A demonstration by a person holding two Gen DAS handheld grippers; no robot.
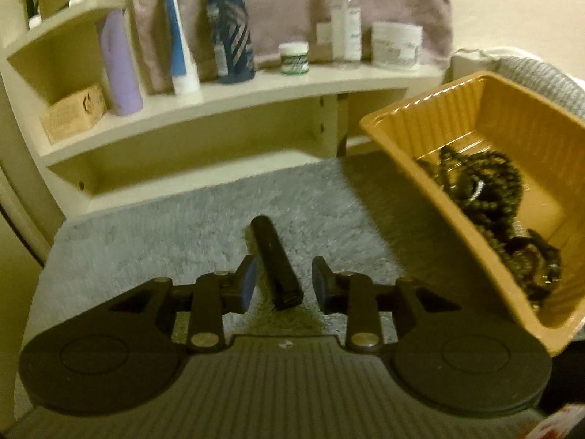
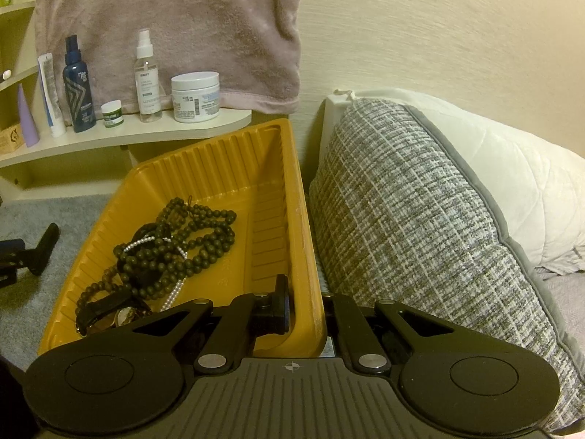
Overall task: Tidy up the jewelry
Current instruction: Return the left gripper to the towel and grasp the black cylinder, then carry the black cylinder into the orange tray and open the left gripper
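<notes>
A short black cylinder (image 1: 272, 252) lies on the grey fuzzy mat (image 1: 164, 226). My left gripper (image 1: 284, 269) is open around its near end; the blue pads (image 1: 248, 281) do not press it. To the right, a yellow ribbed tray (image 1: 512, 117) is tilted. In it are dark bead necklaces (image 1: 486, 183), a pearl strand (image 2: 175, 289) and a watch (image 2: 124, 316). My right gripper (image 2: 305, 289) is shut on the tray's (image 2: 226, 161) right wall, one finger inside and one outside. The right wrist view shows the left gripper (image 2: 11, 256) and cylinder (image 2: 45, 245) at the far left.
A cream shelf unit (image 1: 256, 87) behind the mat carries bottles, tubes and jars, such as a white jar (image 2: 195, 97) and a dark blue bottle (image 1: 230, 36). A pink towel (image 2: 182, 18) hangs behind. A grey woven cushion (image 2: 420, 219) and white pillow (image 2: 512, 190) crowd the tray's right side.
</notes>
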